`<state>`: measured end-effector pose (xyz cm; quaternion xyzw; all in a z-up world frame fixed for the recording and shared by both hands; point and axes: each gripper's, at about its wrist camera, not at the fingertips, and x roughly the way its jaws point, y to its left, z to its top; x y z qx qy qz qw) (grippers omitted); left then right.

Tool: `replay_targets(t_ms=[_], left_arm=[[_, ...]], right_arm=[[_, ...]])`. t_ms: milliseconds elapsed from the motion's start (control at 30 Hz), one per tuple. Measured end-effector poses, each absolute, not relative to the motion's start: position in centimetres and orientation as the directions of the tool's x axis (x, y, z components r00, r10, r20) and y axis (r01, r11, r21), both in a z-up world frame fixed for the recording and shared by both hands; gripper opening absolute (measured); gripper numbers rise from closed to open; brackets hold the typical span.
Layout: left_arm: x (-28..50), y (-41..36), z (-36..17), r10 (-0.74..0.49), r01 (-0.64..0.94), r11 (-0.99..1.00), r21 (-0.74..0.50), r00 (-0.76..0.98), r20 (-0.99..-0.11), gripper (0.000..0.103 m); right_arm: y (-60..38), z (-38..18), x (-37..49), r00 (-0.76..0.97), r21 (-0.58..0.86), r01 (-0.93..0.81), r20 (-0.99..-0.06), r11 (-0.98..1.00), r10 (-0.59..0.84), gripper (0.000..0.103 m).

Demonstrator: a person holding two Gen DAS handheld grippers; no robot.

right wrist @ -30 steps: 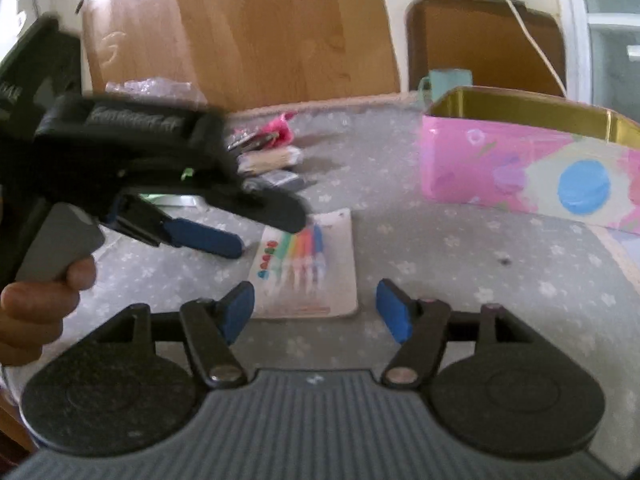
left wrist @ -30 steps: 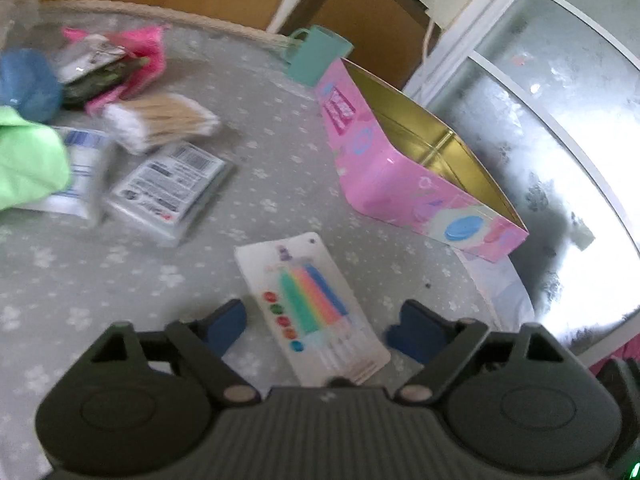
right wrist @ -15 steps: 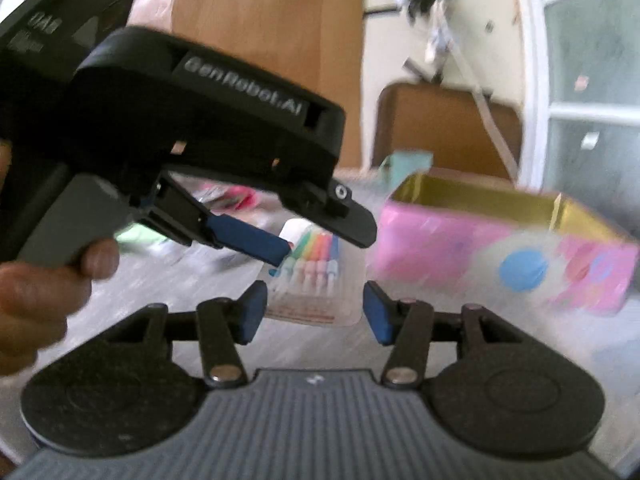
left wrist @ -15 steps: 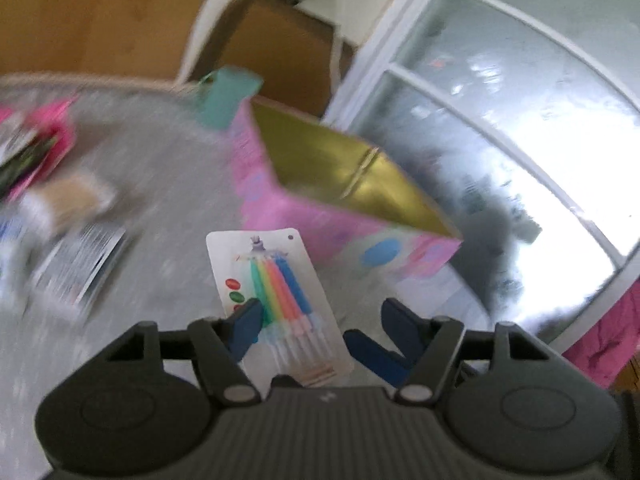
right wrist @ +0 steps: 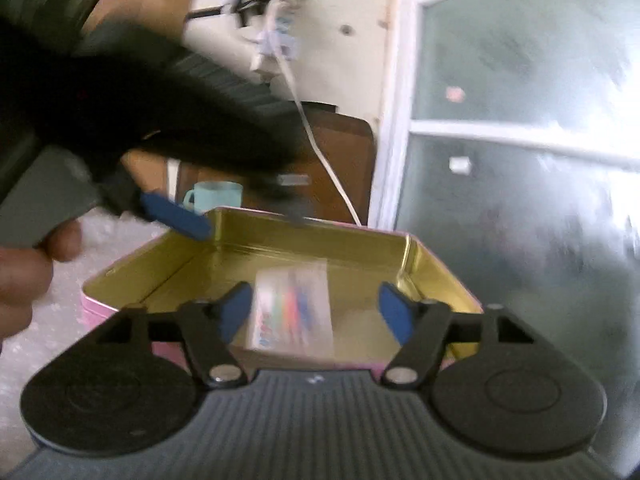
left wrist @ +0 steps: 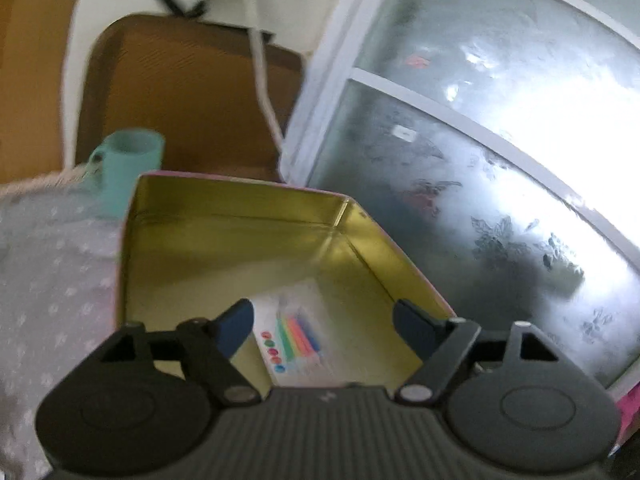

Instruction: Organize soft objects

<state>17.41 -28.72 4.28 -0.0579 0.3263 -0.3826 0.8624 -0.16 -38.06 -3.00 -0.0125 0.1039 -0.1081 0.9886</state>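
A pink tin box with a gold inside [left wrist: 224, 240] stands open on the grey flowered tablecloth [left wrist: 52, 264]. A white card of rainbow candles [left wrist: 294, 340] lies inside the box, blurred in the right wrist view [right wrist: 292, 312]. My left gripper [left wrist: 324, 322] is open and empty above the box's near wall. It shows in the right wrist view [right wrist: 176, 216] over the box's left rim [right wrist: 132, 260]. My right gripper [right wrist: 316, 314] is open and empty just in front of the box.
A teal mug [left wrist: 128, 168] stands behind the box on the table. A brown chair back [left wrist: 188, 100] and a white cable [right wrist: 320, 152] are beyond it. A frosted window [left wrist: 500, 160] is to the right.
The candle card left the tablecloth and now lies inside the tin box. My left gripper carried it there and opened. Both grippers moved up and toward the box.
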Motion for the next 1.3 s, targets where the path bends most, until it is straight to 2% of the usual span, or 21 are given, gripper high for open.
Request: replay_targets(t_ms=[100, 300, 467, 600, 733, 1000, 1200, 1300], left_arm=[[16.7, -24.0, 4.2, -0.718, 0.603, 0.693, -0.396, 0.522, -0.460, 0.086], [10.9, -14.6, 3.9, -0.554, 0.515, 0.830, -0.214, 0.717, -0.422, 0.092], [6.6, -9.8, 2.1, -0.459, 0.429, 0.887, -0.169, 0.787, -0.412, 0.092], [3.7, -7.3, 1.1, -0.323, 0.311, 0.946, -0.092, 0.877, -0.355, 0.094], [1.9, -5.2, 0.1, -0.196, 0.207, 0.978, 0.010, 0.941, -0.277, 0.101], [0.8, -2.4, -1.9, 0.018, -0.006, 0.997, 0.079, 0.988, -0.155, 0.103], [-0.5, -2.1, -2.0, 0.080, -0.076, 0.995, 0.069, 0.996, -0.048, 0.103], [-0.5, -1.5, -2.1, 0.074, -0.072, 0.997, 0.040, 0.996, -0.048, 0.103]], right_arm=[[-37.4, -3.1, -4.1, 0.970, 0.028, 0.192, -0.158, 0.981, -0.185, 0.066], [-33.0, -4.9, -6.8, 0.977, 0.090, 0.076, -0.208, 0.993, -0.056, 0.066], [-29.4, -5.7, -8.0, 0.969, 0.061, 0.037, -0.246, 0.997, -0.021, 0.067], [-28.3, -5.7, -8.5, 0.955, 0.097, 0.005, -0.297, 0.995, 0.024, 0.067], [-27.0, -5.6, -9.1, 0.946, 0.084, -0.003, -0.323, 0.996, 0.030, 0.067], [-25.2, -5.1, -9.9, 0.947, 0.049, -0.012, -0.322, 0.999, 0.027, 0.067], [-24.7, -4.8, -10.3, 0.948, 0.037, -0.016, -0.316, 0.999, 0.027, 0.067], [-24.2, -4.9, -10.3, 0.948, 0.023, -0.028, -0.316, 0.999, 0.034, 0.067]])
